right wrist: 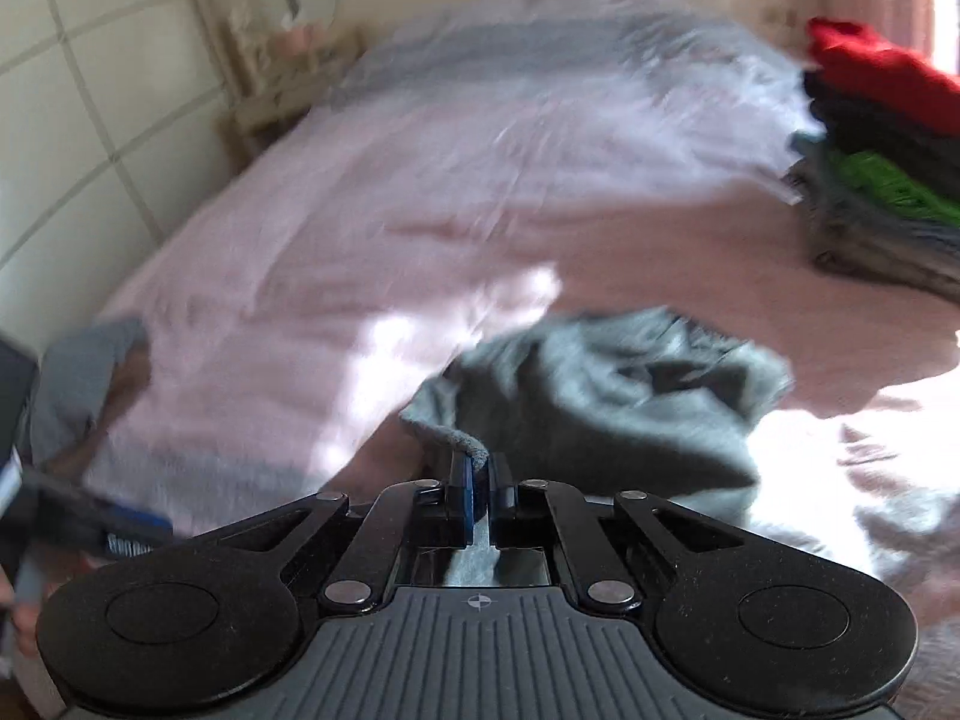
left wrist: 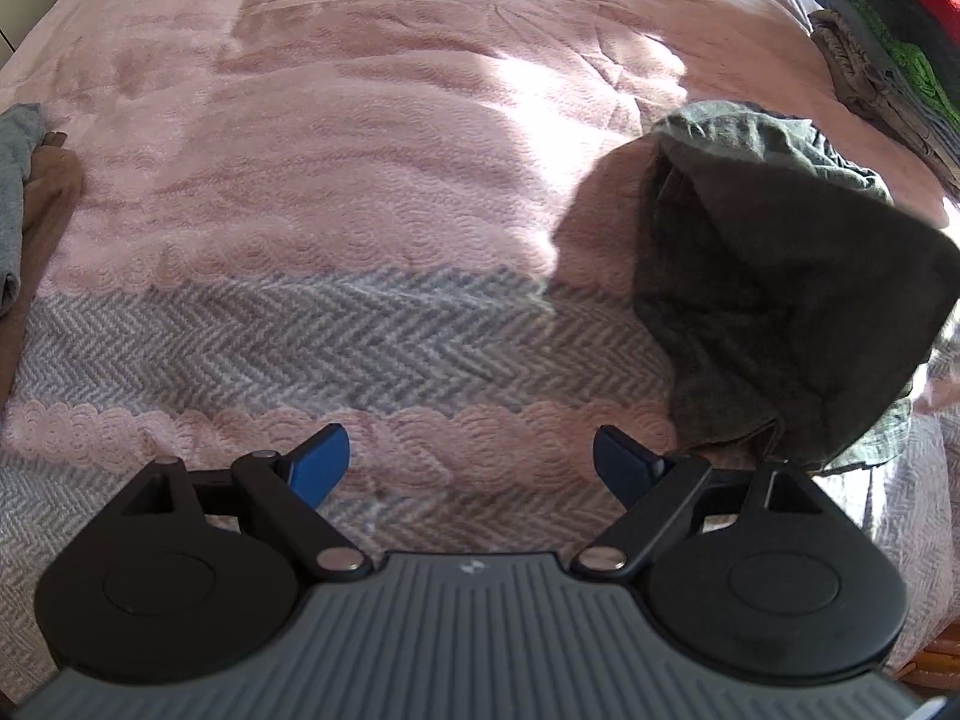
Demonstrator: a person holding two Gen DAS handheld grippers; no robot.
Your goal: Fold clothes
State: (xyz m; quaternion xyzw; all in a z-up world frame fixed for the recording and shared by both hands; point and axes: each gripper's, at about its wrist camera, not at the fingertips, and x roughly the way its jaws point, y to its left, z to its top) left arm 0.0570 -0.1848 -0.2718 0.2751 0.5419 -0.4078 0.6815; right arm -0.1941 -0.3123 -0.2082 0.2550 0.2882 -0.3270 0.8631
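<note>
A dark grey-green garment (left wrist: 792, 300) hangs bunched above the pink bedspread (left wrist: 384, 168) at the right of the left wrist view. My left gripper (left wrist: 471, 462) is open and empty, its blue fingertips (left wrist: 321, 459) wide apart over the bedspread, left of the garment. In the right wrist view my right gripper (right wrist: 478, 480) is shut on an edge of the same garment (right wrist: 600, 402), which trails away crumpled onto the bed. The view is motion-blurred.
A stack of folded clothes (right wrist: 882, 162), red on top with black, green and grey below, sits at the bed's right side (left wrist: 888, 60). A grey and a brown garment (left wrist: 24, 192) lie at the left edge. A tiled wall (right wrist: 90, 120) and a bedside stand (right wrist: 282, 66) are beyond.
</note>
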